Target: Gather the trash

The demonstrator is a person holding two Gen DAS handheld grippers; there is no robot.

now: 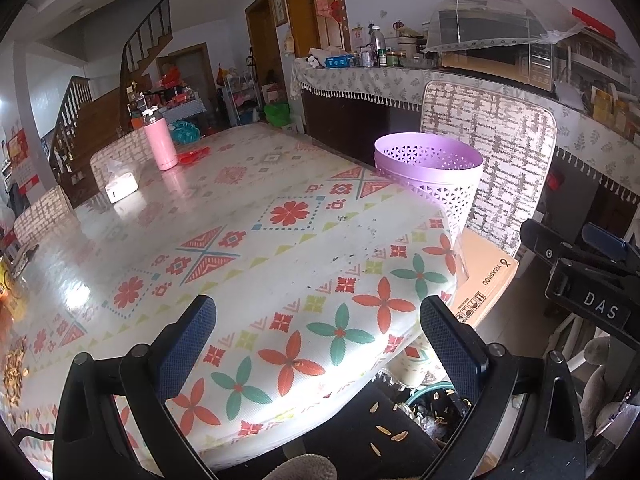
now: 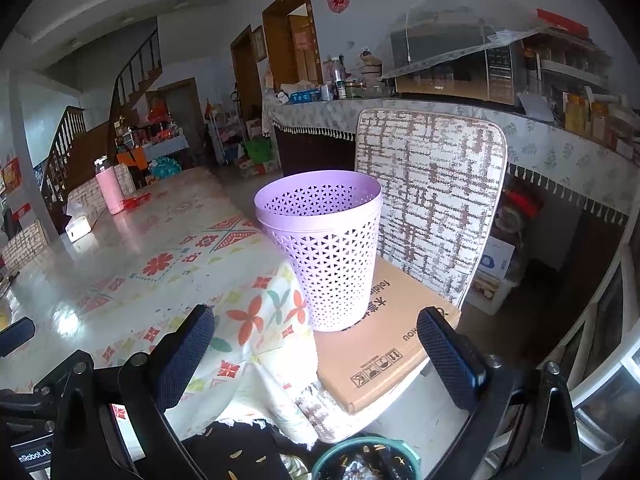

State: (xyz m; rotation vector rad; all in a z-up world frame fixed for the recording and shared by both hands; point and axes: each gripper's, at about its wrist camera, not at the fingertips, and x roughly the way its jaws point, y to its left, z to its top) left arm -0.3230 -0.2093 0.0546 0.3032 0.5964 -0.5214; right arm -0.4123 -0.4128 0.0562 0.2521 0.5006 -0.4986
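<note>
A purple plastic wastebasket with a lattice wall stands upright on a flat cardboard box that lies on a chair seat, just beside the right edge of a dining table. The box shows the printed letters "VIBASHOU", partly hidden, and a row of handling symbols along its near edge. The right gripper hangs in front of the basket with its two blue-padded fingers spread wide and nothing between them; they touch nothing. The left gripper hovers over the near table corner, fingers equally wide apart and empty. From the left wrist view, the right gripper's body shows at the right with the letters "DAS". A label reading "nRobot.AI" shows at the lower left of the right wrist view.

Seed husks lie scattered at the near left of the flowered tablecloth, and more on a dark surface below the table edge. A pink bottle and a white tissue box stand far back; the middle of the table is open.
</note>
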